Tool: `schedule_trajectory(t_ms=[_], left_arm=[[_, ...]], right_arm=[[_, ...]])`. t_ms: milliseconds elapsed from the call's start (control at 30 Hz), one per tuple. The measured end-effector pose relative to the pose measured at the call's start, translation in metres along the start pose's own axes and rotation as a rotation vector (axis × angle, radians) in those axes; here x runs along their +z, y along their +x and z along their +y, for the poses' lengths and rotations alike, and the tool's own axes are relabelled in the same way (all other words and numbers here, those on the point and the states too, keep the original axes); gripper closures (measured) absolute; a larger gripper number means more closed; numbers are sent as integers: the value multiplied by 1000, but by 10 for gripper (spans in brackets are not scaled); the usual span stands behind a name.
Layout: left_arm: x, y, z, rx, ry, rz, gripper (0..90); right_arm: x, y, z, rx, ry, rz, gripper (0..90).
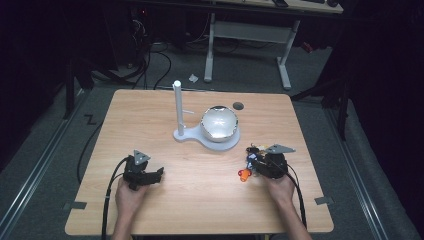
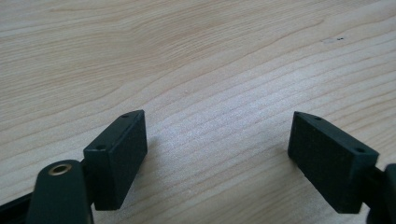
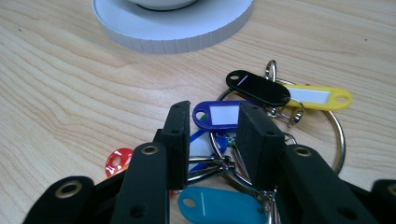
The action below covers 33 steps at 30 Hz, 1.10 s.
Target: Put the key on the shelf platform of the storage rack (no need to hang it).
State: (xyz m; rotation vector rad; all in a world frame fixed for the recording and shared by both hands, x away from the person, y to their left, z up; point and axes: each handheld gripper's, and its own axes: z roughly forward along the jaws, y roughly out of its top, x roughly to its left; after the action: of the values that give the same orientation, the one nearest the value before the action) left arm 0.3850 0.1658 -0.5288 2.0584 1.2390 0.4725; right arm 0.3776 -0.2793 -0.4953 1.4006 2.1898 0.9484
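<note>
A bunch of key tags point(image 3: 243, 121) is seen at the worktop's point(image 1: 200, 170) near right, straddled — not clearly gripped — by the half-open right gripper point(image 3: 212, 140), while the left gripper point(image 2: 215, 154) is held wide open — nothing between its fingers.

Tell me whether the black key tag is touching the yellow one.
Touching. In the right gripper view the black key tag overlaps the near end of the yellow tag, with no gap between them.
</note>
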Motion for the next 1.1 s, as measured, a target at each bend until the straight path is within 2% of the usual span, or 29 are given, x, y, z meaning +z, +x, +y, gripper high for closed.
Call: schedule_trajectory(t_ms=[167,667,1100], left_arm=[[0,0,0,0,0,0,202],[0,0,0,0,0,1,202],[0,0,0,0,1,4,202]], right_arm=[[6,0,1,-3,26,6,695],[19,-3,-2,7,73,-12,711],[21,-3,-2,-20,65,-3,795]])
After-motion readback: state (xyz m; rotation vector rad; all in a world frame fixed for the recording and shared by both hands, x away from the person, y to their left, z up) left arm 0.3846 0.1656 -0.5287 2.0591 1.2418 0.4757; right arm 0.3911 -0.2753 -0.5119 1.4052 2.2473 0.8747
